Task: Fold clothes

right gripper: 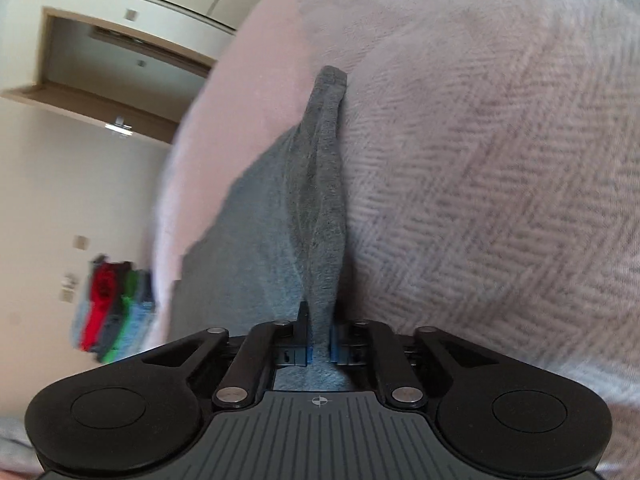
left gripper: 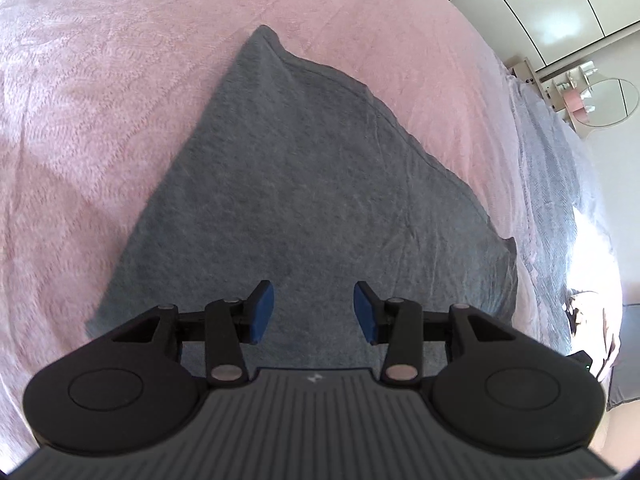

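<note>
The right gripper [right gripper: 319,344] pinches the grey garment's [left gripper: 304,184] edge to fold it, while the left gripper [left gripper: 314,312] hovers wide open, empty, above it on the bed [left gripper: 100,100].

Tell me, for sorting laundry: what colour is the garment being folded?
Plain heathered grey garment, no print visible; the left wrist view shows it best.

Pink bedspread [left gripper: 100,128], white wardrobe [left gripper: 560,8], wooden doorframe [right gripper: 120,64].

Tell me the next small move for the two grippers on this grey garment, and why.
Probably close the left hand-held gripper on the grey garment. Its jaws are open just over the cloth, gripping nothing, while the right hand-held gripper already pinches a bunched edge; folding likely needs both holding.
</note>
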Available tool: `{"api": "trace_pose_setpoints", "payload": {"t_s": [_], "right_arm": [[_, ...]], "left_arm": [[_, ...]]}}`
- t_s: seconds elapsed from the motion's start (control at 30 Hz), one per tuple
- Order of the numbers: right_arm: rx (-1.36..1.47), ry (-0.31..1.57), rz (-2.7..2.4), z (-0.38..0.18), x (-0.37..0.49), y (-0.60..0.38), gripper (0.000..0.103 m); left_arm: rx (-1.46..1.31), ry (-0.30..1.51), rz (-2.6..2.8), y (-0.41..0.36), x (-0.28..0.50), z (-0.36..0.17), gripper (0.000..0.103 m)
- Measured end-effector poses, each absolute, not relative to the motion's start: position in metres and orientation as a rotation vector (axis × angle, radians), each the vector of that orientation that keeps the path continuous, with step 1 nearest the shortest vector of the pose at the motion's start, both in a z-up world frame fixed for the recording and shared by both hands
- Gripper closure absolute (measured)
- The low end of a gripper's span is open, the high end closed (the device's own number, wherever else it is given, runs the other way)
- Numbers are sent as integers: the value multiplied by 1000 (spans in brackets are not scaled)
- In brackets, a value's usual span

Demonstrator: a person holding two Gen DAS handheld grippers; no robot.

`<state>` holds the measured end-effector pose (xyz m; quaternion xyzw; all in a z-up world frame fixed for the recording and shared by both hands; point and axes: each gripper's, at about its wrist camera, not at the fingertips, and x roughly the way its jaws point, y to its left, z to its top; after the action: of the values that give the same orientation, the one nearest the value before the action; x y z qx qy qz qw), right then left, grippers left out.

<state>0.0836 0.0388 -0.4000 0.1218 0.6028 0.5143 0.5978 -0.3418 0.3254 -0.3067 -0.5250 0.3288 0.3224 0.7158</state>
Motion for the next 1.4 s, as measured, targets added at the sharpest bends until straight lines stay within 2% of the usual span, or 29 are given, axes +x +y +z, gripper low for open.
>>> {"api": "trace_pose_setpoints", "payload": {"t_s": [0.2, 0.37, 0.57, 0.73, 0.77, 0.83, 0.9, 1.07, 1.2, 1.23, 1.3, 1.4], "right_arm": [[-92, 1296, 897, -347, 36, 85, 99], [-605, 960, 727, -301, -62, 165, 99], [-759, 776, 836, -279, -199, 243, 99], [-848, 772, 988, -314, -290, 293, 97], [-861, 790, 1018, -324, -304, 299, 94], [-898, 814, 1046, -337, -321, 300, 43], [-886, 775, 1065, -330, -329, 289, 25], [-677, 897, 1143, -293, -302, 242, 25], [-492, 973, 993, -274, -258, 210, 26], [-428, 994, 937, -269, -238, 198, 34], [-293, 1067, 828, -275, -194, 181, 42], [-96, 1195, 706, -297, -129, 163, 42]], "left_arm": [[-1182, 750, 663, 352, -351, -311, 64], [-1200, 749, 627, 380, -367, -313, 64], [-1224, 737, 622, 412, -405, -309, 64], [-1230, 742, 638, 427, -437, -309, 64], [-1229, 750, 639, 428, -441, -310, 64], [-1228, 758, 636, 430, -446, -311, 64], [-1227, 757, 623, 429, -447, -310, 64], [-1243, 724, 555, 427, -429, -308, 64], [-1263, 693, 494, 426, -402, -311, 64], [-1263, 693, 480, 427, -392, -314, 64], [-1254, 699, 458, 430, -372, -321, 64], [-1235, 723, 454, 436, -341, -334, 64]]}}
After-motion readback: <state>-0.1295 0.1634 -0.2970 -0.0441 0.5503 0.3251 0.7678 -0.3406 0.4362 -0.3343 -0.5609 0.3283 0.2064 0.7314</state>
